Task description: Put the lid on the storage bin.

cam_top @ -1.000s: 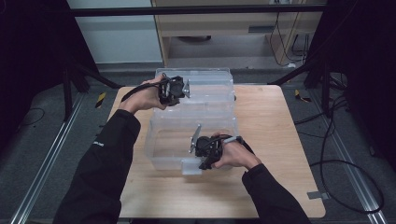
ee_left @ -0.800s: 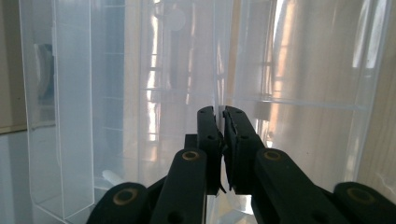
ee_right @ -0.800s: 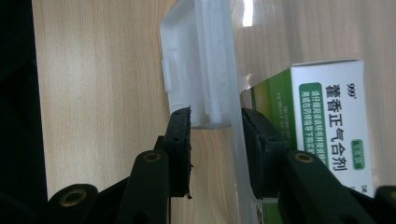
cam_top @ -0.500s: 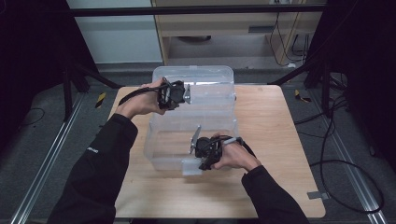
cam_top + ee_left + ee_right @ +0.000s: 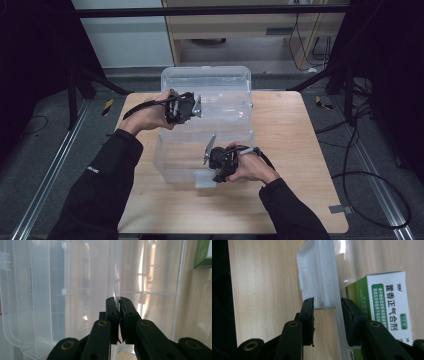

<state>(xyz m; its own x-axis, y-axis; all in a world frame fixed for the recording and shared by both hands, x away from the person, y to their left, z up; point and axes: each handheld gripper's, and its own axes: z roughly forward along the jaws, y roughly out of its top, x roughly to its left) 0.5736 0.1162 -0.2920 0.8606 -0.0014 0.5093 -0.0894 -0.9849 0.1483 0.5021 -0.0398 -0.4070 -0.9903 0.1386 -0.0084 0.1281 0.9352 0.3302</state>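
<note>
**Lid of clear plastic box being held up by 2 grippers**

Box of clear, glossy, rectangular plastic [image 5: 200, 160] is sitting on the light wooden table [image 5: 295, 150], its long axis running across the table from the person's left to right. Its clear hinged lid [image 5: 210, 92] is standing raised at the far side, its broad face turned toward the person.

The left gripper [image 5: 192, 107] is clenching a thin edge of the lid, its black jaws almost meeting on the plastic sheet in the left gripper view [image 5: 117, 307]. The right gripper [image 5: 212, 170] is grasping the box's near wall at the white frosted latch [image 5: 319, 282], 1 jaw outside and 1 inside, both pads appearing to press on it.

Inside the box, a green and white cardboard carton [image 5: 387, 302] with printed characters is lying just beside the right gripper's inner jaw.
</note>
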